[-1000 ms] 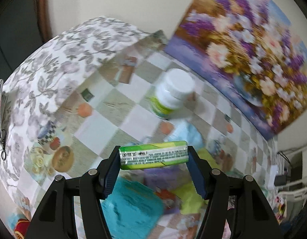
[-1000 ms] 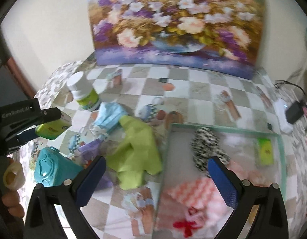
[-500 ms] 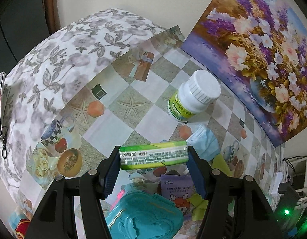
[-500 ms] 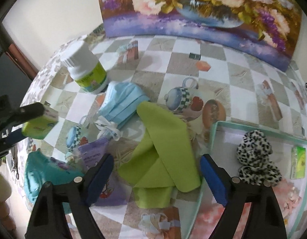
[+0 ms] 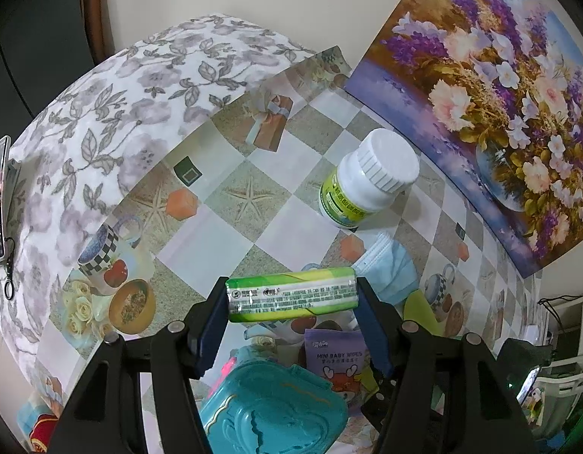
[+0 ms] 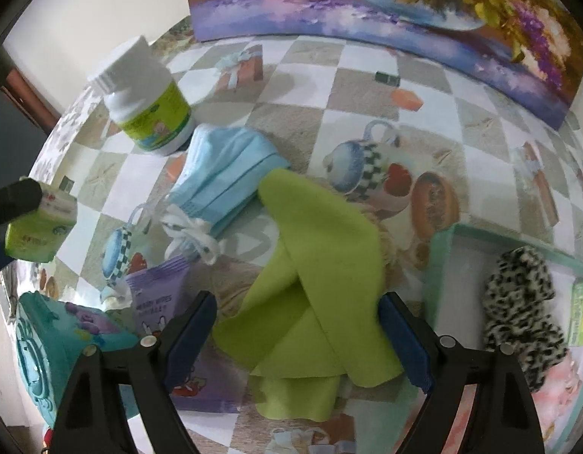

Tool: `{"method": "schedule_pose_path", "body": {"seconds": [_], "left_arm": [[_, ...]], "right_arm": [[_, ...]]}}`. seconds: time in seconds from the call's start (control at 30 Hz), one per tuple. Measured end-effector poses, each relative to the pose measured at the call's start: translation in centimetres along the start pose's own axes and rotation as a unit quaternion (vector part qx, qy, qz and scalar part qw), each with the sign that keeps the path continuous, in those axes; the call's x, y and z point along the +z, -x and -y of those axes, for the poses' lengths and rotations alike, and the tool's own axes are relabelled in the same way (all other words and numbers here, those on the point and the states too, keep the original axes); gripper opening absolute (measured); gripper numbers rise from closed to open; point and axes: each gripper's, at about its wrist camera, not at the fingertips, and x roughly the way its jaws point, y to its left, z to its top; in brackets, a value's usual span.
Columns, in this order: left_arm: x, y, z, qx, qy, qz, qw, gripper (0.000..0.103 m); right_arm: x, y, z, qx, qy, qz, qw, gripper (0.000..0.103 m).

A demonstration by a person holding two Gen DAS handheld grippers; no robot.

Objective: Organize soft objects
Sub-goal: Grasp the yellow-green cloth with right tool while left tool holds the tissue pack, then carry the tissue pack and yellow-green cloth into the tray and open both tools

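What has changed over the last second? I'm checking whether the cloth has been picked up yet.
The right gripper came down over the green cloth, which now lies between its open fingers, not yet held. The left gripper stays clamped on the green tissue pack.

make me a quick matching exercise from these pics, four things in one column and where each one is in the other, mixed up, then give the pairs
Things:
1. green tissue pack
2. lime green cloth
3. leopard print scrunchie
4. blue face mask

Places:
A. inside the pale green tray
B. clamped in the left tool
C. on the table beside the white bottle
D. between the open pads of the right tool

Pairs: 1-B, 2-D, 3-A, 4-C
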Motion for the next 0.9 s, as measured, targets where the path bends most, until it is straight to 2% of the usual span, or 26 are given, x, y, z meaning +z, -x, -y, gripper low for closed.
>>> {"method": "schedule_pose_path", "body": {"seconds": [0.27, 0.37, 0.43, 0.67, 0.73, 0.9], "left_arm": [[-0.1, 0.1, 0.1, -0.001, 0.000, 0.000, 1.0000, 0.065], [-0.1, 0.1, 0.0, -0.001, 0.001, 0.002, 1.0000, 0.065], [0.0, 0.1, 0.0, -0.001, 0.001, 0.001, 1.0000, 0.065], [-0.1, 0.0, 0.0, -0.002, 0.000, -0.003, 1.0000, 0.065], [0.0, 0.0, 0.0, -0.002, 0.000, -0.003, 1.0000, 0.065], [-0.1, 0.0, 0.2, -0.002, -0.002, 0.000, 1.0000, 0.065]], "right_arm": [[-0.4, -0.7, -0.2, -0.025, 0.014, -0.001, 1.000, 0.083], [-0.6, -0.4, -0.1, -0.030, 0.018, 0.008, 0.999, 0.069], [-0.7, 0.0, -0.1, -0.033, 0.014, 0.014, 0.999, 0.047], [-0.5, 0.4, 1.4, -0.015, -0.008, 0.021, 1.000, 0.032], [-0.3, 0.5, 1.7, -0.007, -0.012, 0.023, 1.000, 0.024], [-0.2, 1.1, 2.3, 0.012, -0.025, 0.029, 0.999, 0.015]]}}
